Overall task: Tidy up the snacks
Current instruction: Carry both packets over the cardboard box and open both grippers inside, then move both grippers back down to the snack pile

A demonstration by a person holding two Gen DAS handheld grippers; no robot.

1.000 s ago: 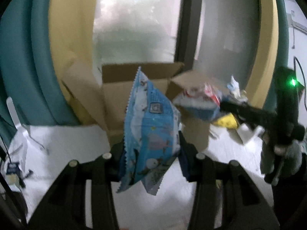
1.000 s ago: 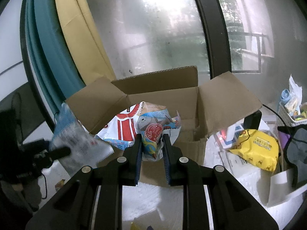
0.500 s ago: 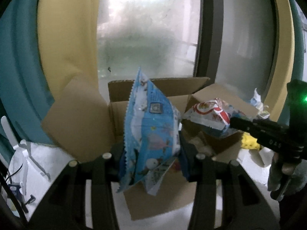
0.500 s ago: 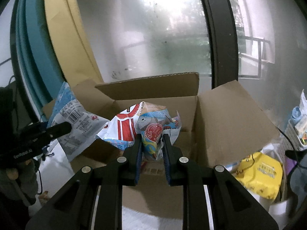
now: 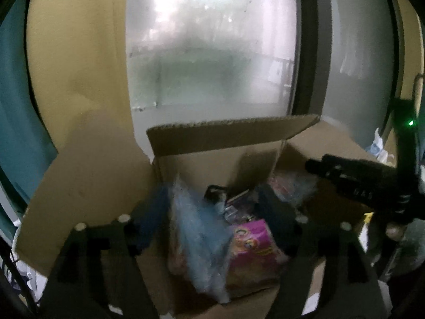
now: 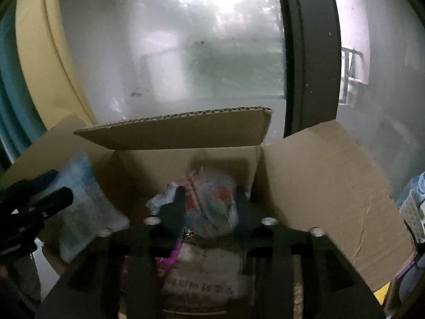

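An open cardboard box (image 5: 228,135) (image 6: 318,175) stands in front of both grippers. My left gripper (image 5: 215,212) is open over the box, and the blue snack bag (image 5: 196,234) is blurred and loose between its fingers, dropping into the box. It also shows in the right wrist view (image 6: 82,212). My right gripper (image 6: 209,207) is open, and the red and white snack bag (image 6: 212,202) is blurred between its spread fingers above the box. A pink snack pack (image 5: 252,250) and a pale pack (image 6: 204,273) lie inside the box.
A misted window with a dark frame (image 6: 308,53) rises behind the box. Yellow and teal curtains (image 5: 66,53) hang at the left. The box flaps stand up on the left, back and right. A white basket (image 6: 414,212) sits at the far right.
Both grippers moved forward over the box and opened. The blue bag and the red and white bag, held before, are now loose and falling into the box.
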